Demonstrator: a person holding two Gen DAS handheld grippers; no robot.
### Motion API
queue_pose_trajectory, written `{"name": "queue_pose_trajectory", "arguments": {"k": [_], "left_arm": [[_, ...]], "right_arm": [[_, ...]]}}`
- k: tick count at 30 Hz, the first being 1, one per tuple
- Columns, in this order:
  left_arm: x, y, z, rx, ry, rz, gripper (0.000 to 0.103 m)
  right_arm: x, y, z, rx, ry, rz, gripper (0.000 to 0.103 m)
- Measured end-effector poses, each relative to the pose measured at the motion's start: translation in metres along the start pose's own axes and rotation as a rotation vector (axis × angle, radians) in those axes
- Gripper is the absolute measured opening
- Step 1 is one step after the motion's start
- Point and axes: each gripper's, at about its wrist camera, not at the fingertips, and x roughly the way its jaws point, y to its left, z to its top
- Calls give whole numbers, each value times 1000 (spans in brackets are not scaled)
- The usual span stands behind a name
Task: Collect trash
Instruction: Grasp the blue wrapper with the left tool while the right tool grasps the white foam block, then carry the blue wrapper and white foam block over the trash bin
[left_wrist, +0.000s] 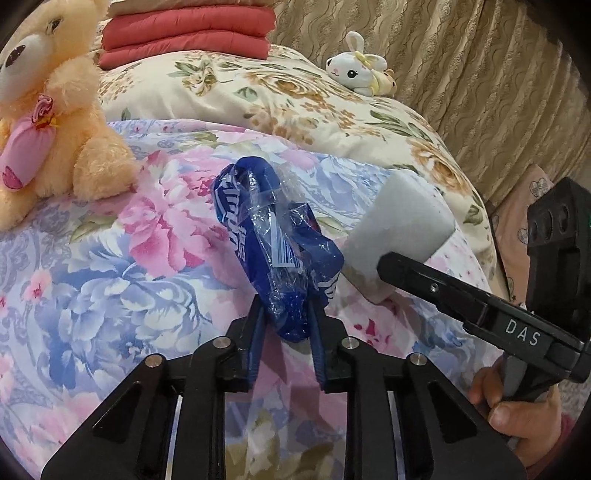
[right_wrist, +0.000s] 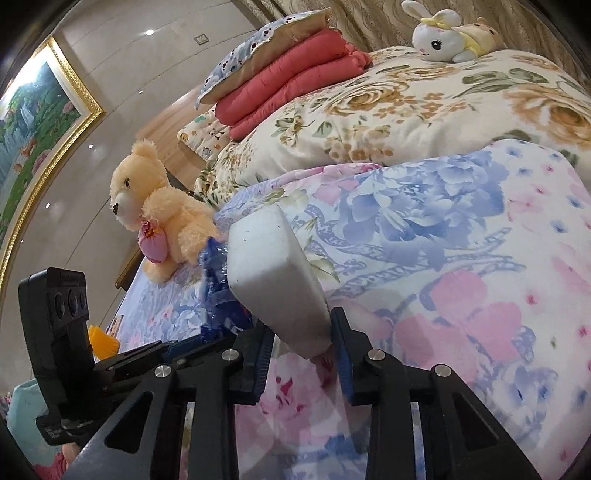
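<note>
- Fingers (left_wrist: 258, 332) of left gripper (left_wrist: 286, 334) pinching blue plastic wrapper (left_wrist: 273, 240) at its lower end, centre of the left wrist frame, wrapper lifted clear of the floral bedspread (left_wrist: 110, 266).
- Fingers (right_wrist: 341, 339) of right gripper (right_wrist: 301, 341) clamped on white foam block (right_wrist: 273, 277), centre of the right wrist frame; same block seen right of centre in the left view, at the tip of the other tool.
- Both pieces of trash held close together, wrapper just to the left of the block in the right wrist view, possibly touching; cannot tell for sure.
- Teddy bear (left_wrist: 48, 122) at upper left of the left frame, bunny plush (left_wrist: 360, 66) at upper right on the cream floral quilt (left_wrist: 295, 96), folded red blanket (left_wrist: 188, 33) at top: none of it trash by the look, best left alone.
- Small orange item (right_wrist: 103, 341) at lower left of the right frame, too hidden to name; maybe another piece to gather.
- Step in hand, as judged: pick-up done for two items, carrying stage starting.
- No bin or bag visible in either view, so next move calls for finding one, bringing both grippers over it and letting go there.
- Wrapper thin and slippery, grip only on its end: firm squeeze and slow travel advised.
</note>
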Motion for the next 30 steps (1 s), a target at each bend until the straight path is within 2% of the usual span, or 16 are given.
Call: {"name": "queue_pose_trajectory", "arguments": {"k": [10,30], "left_arm": [[-28,-27,-25,42,-3,-39,18],[-73,-127,-77,221,5,-162,16]], "right_arm": [[-52,-10,-32,67,-49,-32,30],[-175,-31,-100,193,-204,-101,30]]}}
